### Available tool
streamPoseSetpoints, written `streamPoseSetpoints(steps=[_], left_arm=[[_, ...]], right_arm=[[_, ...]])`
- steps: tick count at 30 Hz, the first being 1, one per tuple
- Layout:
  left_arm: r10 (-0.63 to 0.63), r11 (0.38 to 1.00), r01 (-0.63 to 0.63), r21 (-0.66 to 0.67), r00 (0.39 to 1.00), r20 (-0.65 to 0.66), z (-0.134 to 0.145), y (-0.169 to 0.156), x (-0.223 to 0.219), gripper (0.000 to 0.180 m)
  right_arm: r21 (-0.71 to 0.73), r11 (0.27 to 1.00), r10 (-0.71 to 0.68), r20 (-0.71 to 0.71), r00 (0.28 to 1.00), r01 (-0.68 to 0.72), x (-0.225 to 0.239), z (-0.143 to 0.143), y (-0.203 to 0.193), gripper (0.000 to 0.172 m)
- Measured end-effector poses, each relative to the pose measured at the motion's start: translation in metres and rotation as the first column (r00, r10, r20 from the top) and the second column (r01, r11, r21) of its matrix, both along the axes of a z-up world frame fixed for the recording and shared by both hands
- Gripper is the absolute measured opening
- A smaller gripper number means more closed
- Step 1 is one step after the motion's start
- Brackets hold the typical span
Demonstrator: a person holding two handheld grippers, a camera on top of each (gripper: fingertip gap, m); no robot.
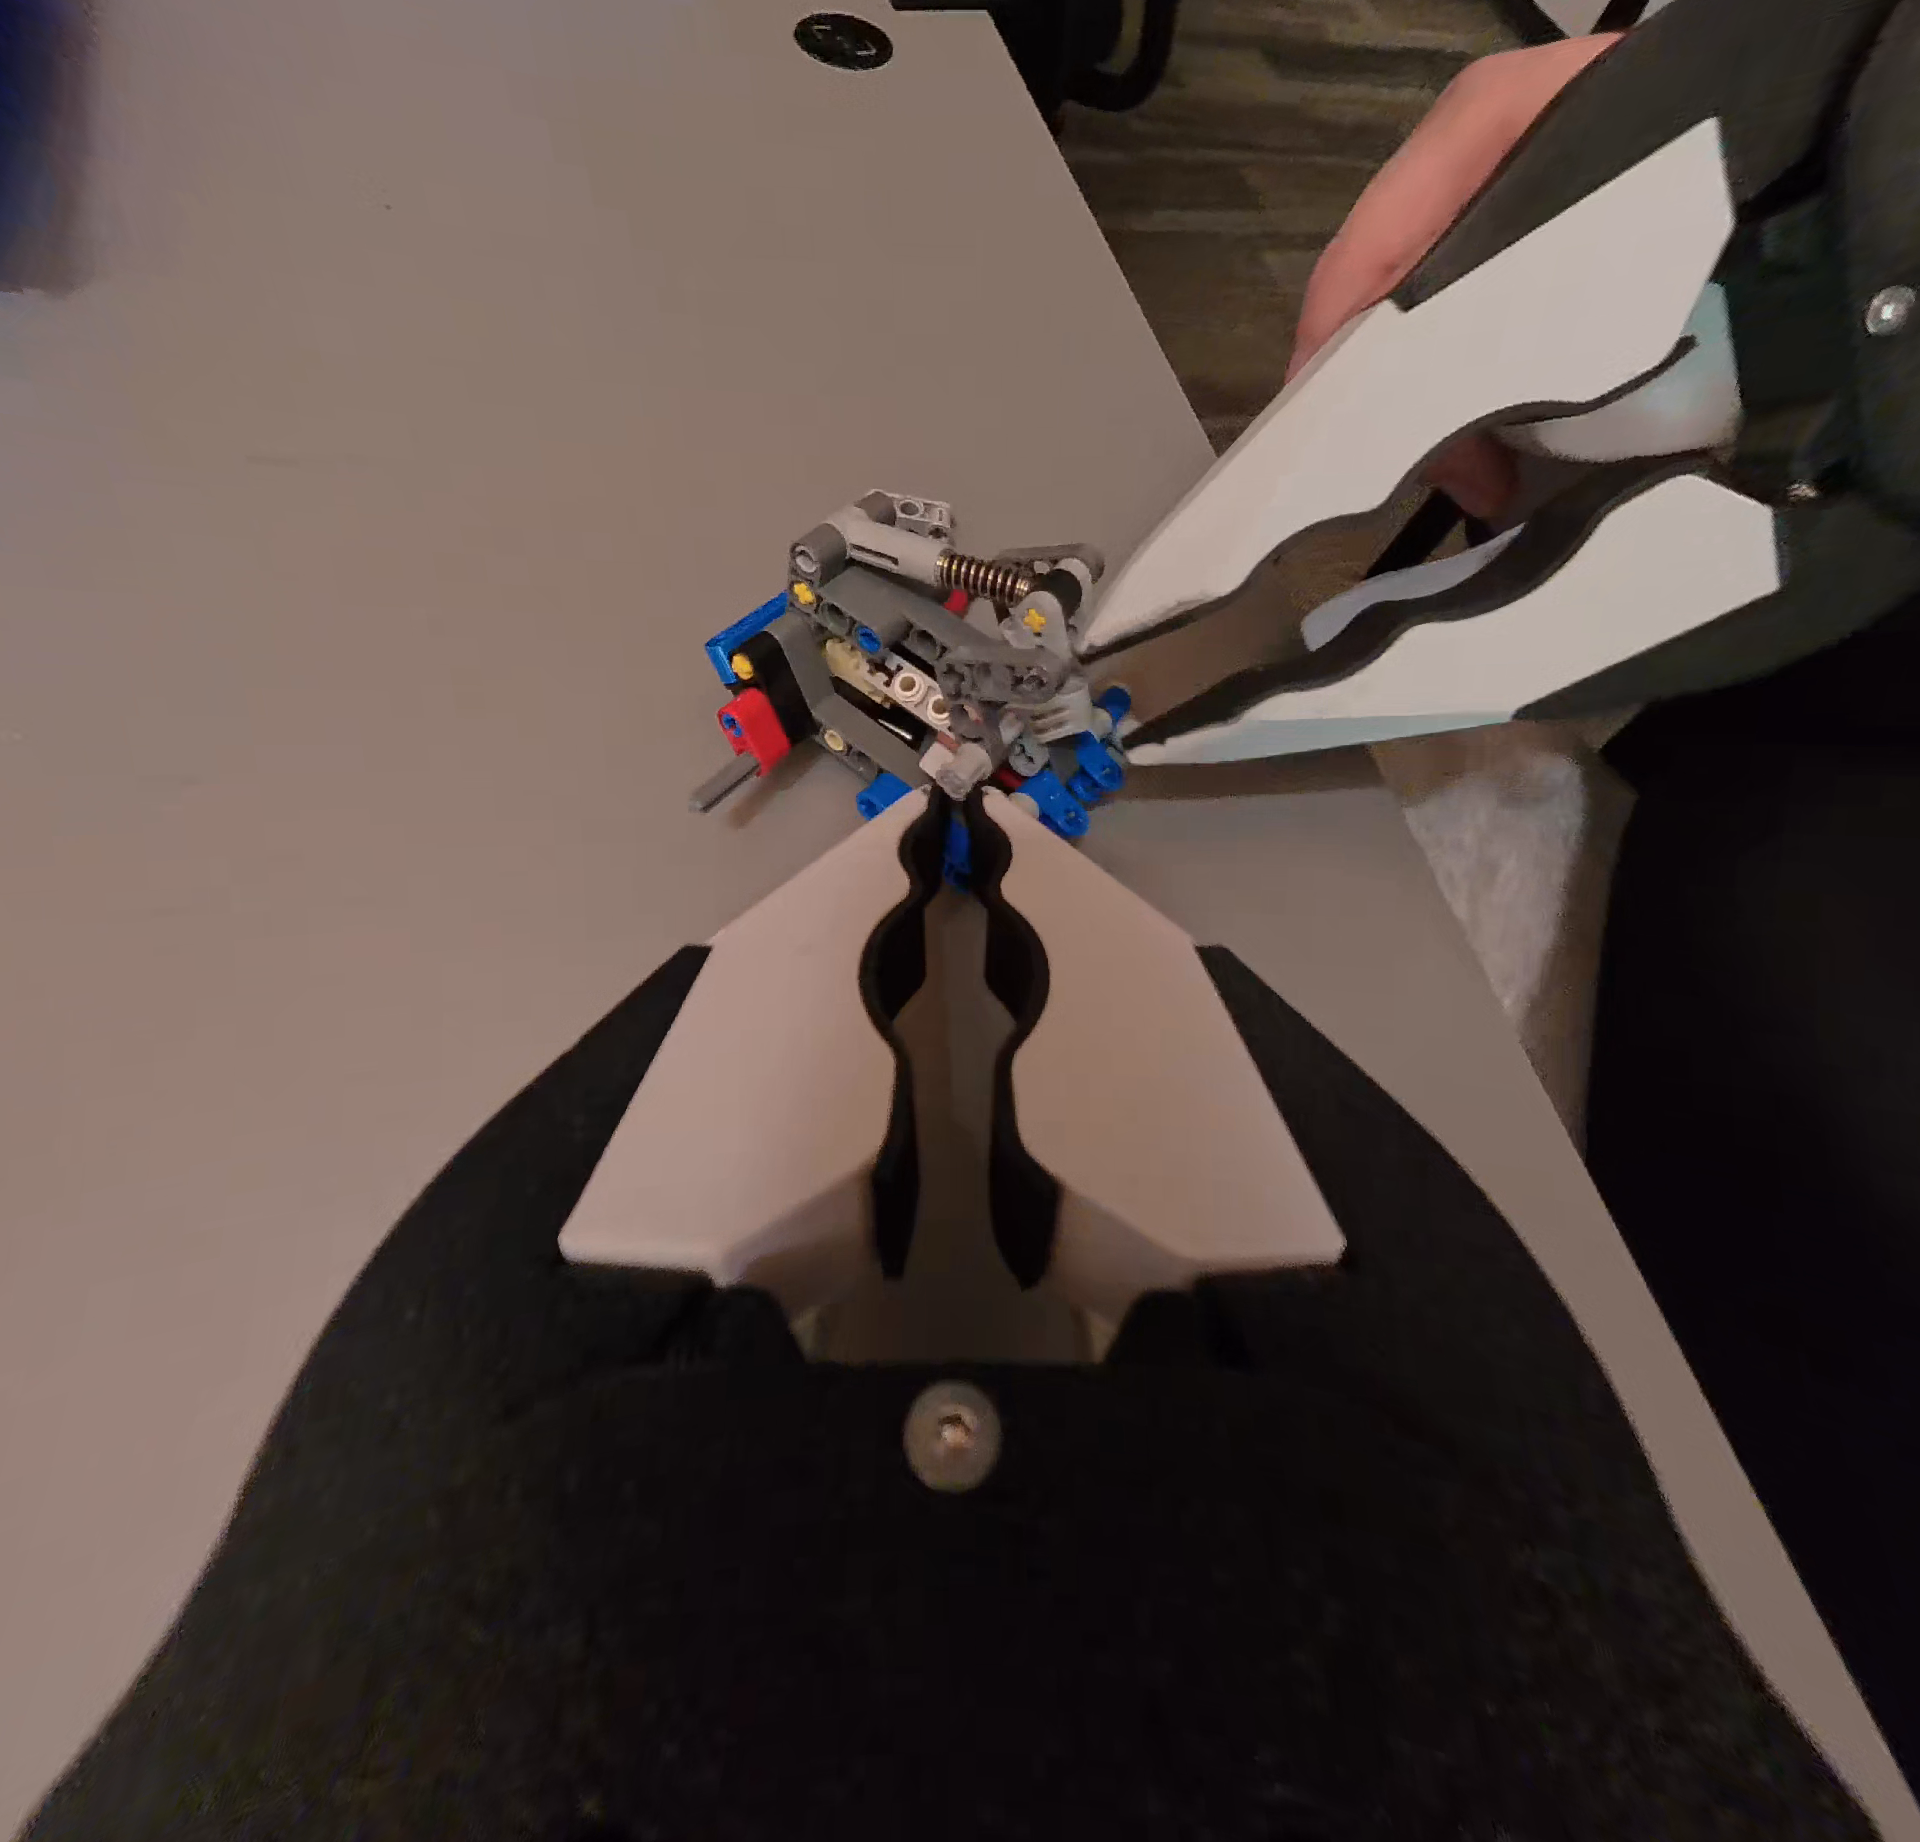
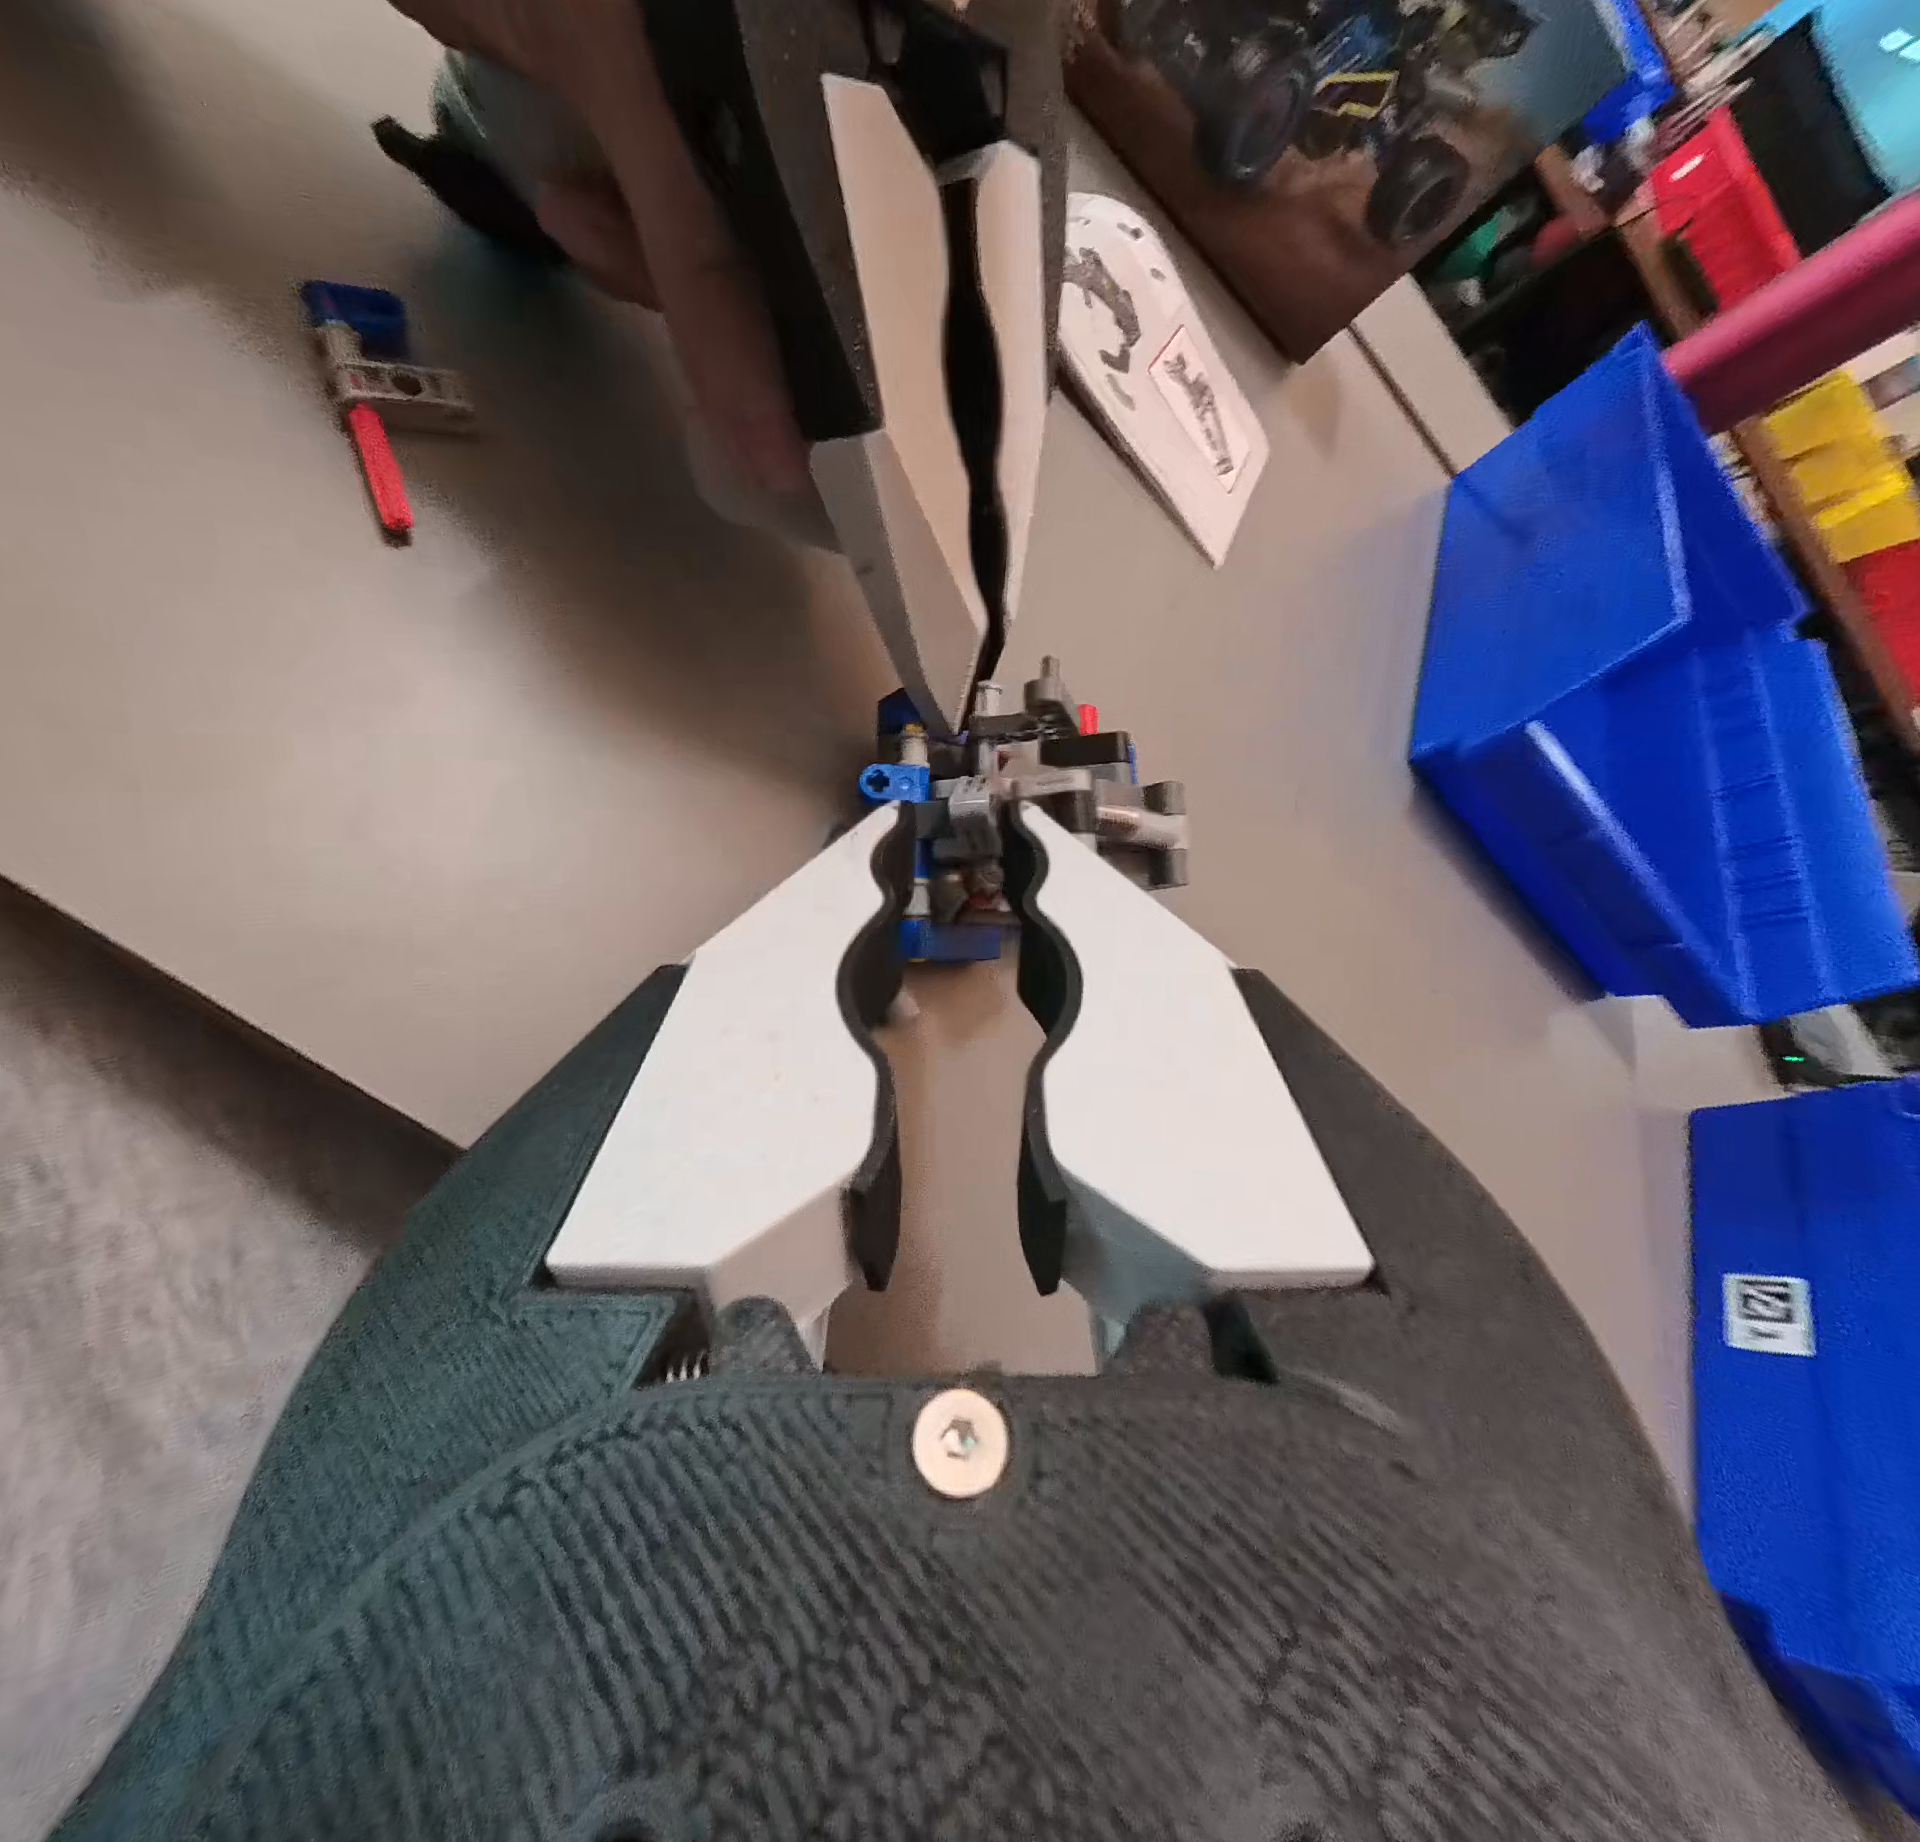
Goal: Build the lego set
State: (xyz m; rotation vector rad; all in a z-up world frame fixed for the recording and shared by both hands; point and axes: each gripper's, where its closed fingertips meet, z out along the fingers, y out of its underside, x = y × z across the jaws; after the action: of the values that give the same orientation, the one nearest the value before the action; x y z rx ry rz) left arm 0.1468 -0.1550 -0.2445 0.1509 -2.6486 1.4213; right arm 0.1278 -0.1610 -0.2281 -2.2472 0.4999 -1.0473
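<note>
- Brick assembly (image 1: 914, 649): a small build of grey, black, blue and red technic-style pieces with a coil spring on top, resting on the grey table (image 1: 416, 442) near its edge, at about 12 o'clock from the left gripper's tips in the left wrist view.
- Left gripper (image 1: 954, 805): white fingers with black wavy pads, drawn together at the tips on a thin part at the near side of the assembly; a blue piece shows just behind the tips.
- Right gripper (image 2: 961, 836): jaws closed around the end of the assembly, both pads pressing its grey and blue pieces; in the left wrist view it enters from 2 o'clock.
- Hand (image 1: 1423, 203): grips the right gripper's dark body.
- Loose sub-build (image 2: 379, 390): blue, grey and red, lying well apart on the table at 10 o'clock in the right wrist view.
- Blue bins (image 2: 1621, 670): at 3 o'clock in that view.
- Instruction sheet (image 2: 1153, 369) and a box picturing a vehicle (image 2: 1309, 78): at 1 o'clock.
</note>
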Motion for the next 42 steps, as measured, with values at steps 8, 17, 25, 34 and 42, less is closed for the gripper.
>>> streamPoseSetpoints(steps=[8,17,25,34,42], left_arm=[[0.023,1.0,-0.023,-0.013,1.0,-0.007,0.0,-0.004,-0.001,0.0],[-0.045,0.999,0.042,0.02,0.982,0.185,0.004,-0.001,0.007,0.013],[-0.006,1.0,0.006,0.001,0.991,0.134,0.006,-0.015,0.013,0.006],[0.047,0.999,-0.046,-0.014,0.998,0.04,0.003,-0.016,0.019,0.004],[0.095,0.995,-0.095,-0.009,0.995,0.011,0.0,-0.015,0.026,0.004]], right_arm=[[-0.098,0.994,-0.021,0.162,0.987,0.037,0.01,-0.003,-0.008,0.005],[-0.13,0.992,0.029,0.276,0.961,0.007,0.018,-0.005,-0.009,0.005],[-0.141,0.99,0.051,0.327,0.944,-0.005,0.026,-0.004,-0.01,0.005],[-0.217,0.975,0.05,0.391,0.919,0.039,0.035,-0.008,-0.012,0.011],[-0.285,0.953,0.019,0.397,0.918,0.103,0.045,-0.011,-0.013,0.007]])
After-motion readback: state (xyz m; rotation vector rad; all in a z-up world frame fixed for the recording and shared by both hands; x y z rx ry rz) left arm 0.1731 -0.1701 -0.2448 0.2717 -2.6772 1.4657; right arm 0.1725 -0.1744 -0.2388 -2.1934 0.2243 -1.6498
